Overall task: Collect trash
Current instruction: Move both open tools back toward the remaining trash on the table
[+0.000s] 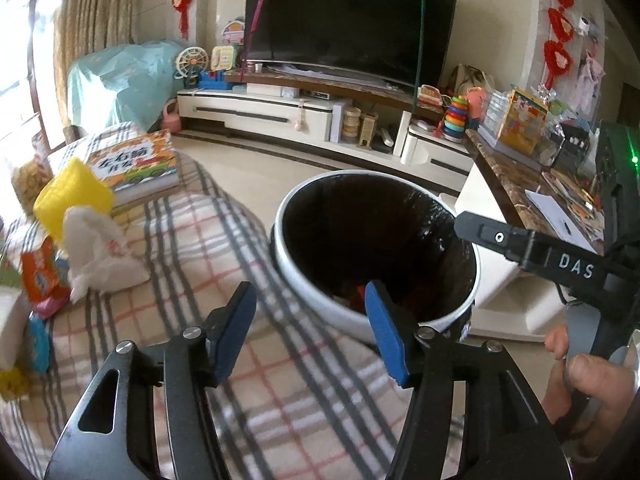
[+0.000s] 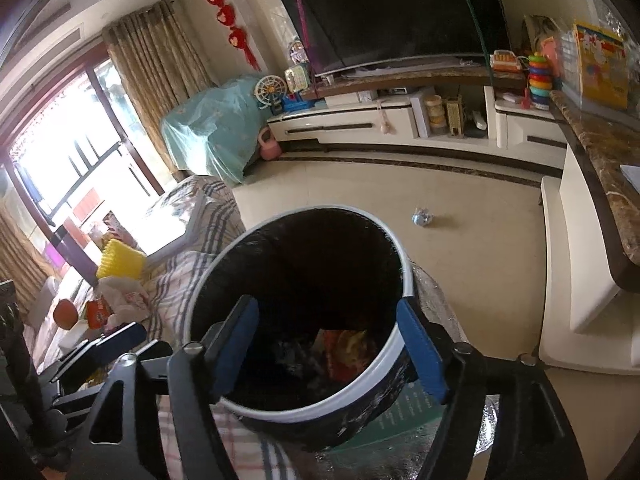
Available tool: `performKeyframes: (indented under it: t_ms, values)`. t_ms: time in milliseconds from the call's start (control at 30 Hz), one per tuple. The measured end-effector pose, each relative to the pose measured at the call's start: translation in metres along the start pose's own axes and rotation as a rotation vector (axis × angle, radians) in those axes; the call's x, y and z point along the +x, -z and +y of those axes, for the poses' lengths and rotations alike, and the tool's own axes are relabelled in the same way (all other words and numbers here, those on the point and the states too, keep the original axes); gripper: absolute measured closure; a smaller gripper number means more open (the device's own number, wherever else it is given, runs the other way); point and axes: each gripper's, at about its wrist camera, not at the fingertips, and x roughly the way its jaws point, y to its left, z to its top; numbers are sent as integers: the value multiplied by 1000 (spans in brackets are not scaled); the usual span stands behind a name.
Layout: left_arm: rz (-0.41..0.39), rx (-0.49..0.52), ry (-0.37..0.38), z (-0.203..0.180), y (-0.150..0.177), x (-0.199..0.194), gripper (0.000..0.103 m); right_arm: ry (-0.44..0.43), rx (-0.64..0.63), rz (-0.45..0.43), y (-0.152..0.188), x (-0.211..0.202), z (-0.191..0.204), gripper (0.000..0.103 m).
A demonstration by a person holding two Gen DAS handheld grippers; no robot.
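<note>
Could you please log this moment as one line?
left gripper: open, empty | right gripper: open, above white-rimmed black-lined trash bin | crumpled silvery wrapper: on floor

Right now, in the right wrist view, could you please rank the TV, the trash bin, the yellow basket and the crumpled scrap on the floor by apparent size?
1-2. Trash bin and TV: alike, and the bin's nearness inflates it.
3. Yellow basket.
4. Crumpled scrap.

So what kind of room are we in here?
Most likely a home living room: a big television on a low media cabinet, a sofa under a plaid cover, and children's toys on the shelves. A lined trash bin stands beside the sofa.
</note>
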Motion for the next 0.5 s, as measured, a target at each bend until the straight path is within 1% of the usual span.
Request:
performKeyframes:
  t_ms: [200,333,500]
  values:
    - [-10,-48,-25,18,21,-23,40,-32,-22,-16,9,-11,22,17]
    - [-6,-93,-46,35,35,-34,38,-57,-44,-18,19,-15,40,16]
    - [2,-154,-76,61,54,-49,38,-102,-51,4,33,-12,61,14]
